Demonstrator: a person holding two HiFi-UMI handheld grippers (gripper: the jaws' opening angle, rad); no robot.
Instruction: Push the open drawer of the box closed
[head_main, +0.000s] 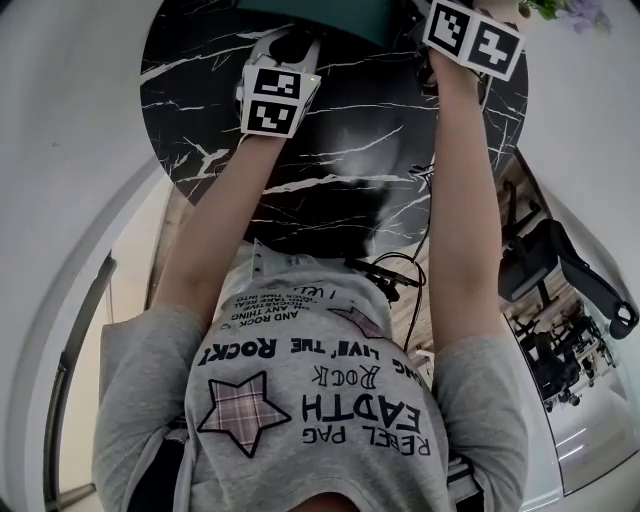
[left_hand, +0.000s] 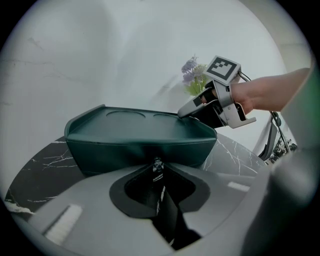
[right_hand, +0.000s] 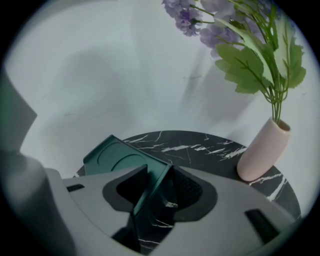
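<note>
Table (head_main: 330, 180) of slick-looking marble: the box (left_hand: 135, 125), mid-frame in the left gripper view, seems light and stiff and could skid. I'd push its drawer front (left_hand: 110, 152) squarely beside the knob (left_hand: 158, 165). My right gripper (right_hand: 167, 175) clamps the box's wall, and my left gripper (left_hand: 158, 161) has narrowed onto the knob.

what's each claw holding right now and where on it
Right claw grips the green box by its corner rim. Left claw is shut at the drawer knob; pinching or just pressing, unclear.
</note>
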